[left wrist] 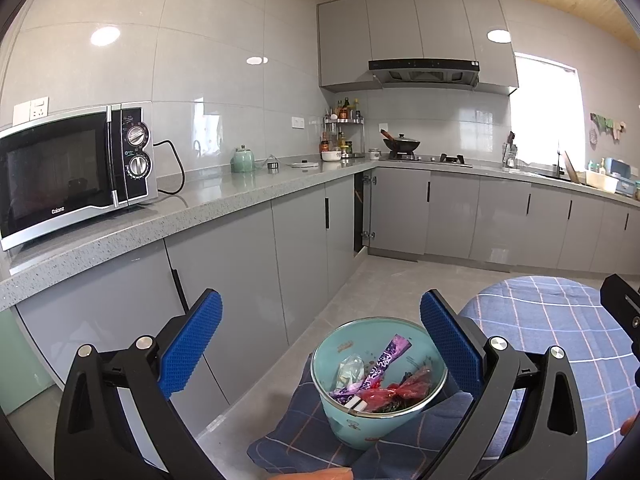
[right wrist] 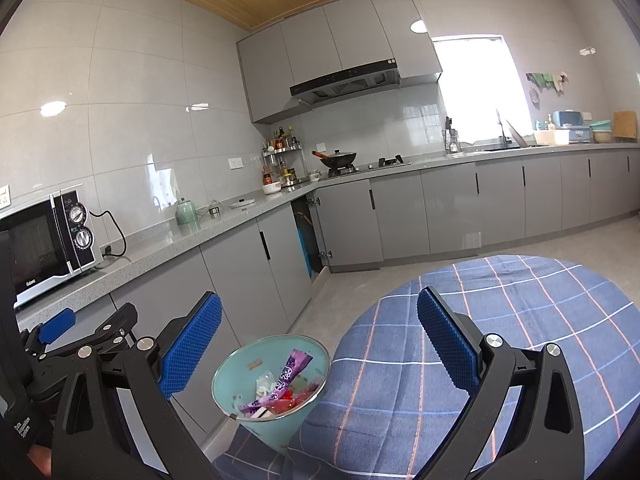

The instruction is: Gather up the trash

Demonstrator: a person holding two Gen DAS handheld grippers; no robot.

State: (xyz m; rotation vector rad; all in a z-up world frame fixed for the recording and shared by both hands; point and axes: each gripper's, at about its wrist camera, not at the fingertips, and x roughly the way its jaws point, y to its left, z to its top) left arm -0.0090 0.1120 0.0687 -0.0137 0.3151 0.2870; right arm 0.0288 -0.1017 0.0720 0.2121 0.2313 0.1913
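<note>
Teal trash bin (left wrist: 370, 420) stands beside the round surface (right wrist: 520, 320), on the hanging edge of its blue checked cloth (left wrist: 304, 436). Inside: purple wrapper (left wrist: 384, 364), red wrapper (left wrist: 400, 392), clear plastic scrap (left wrist: 349, 370). Left tool (left wrist: 320, 344) spread wide, holding nothing, bin between its blue pads. Right tool (right wrist: 318, 342) likewise wide apart and empty, above bin and cloth.

left wrist: near, above bin (left wrist: 376, 376) | right wrist: further right (both share bin, kitchen counter (right wrist: 240, 216))
</note>
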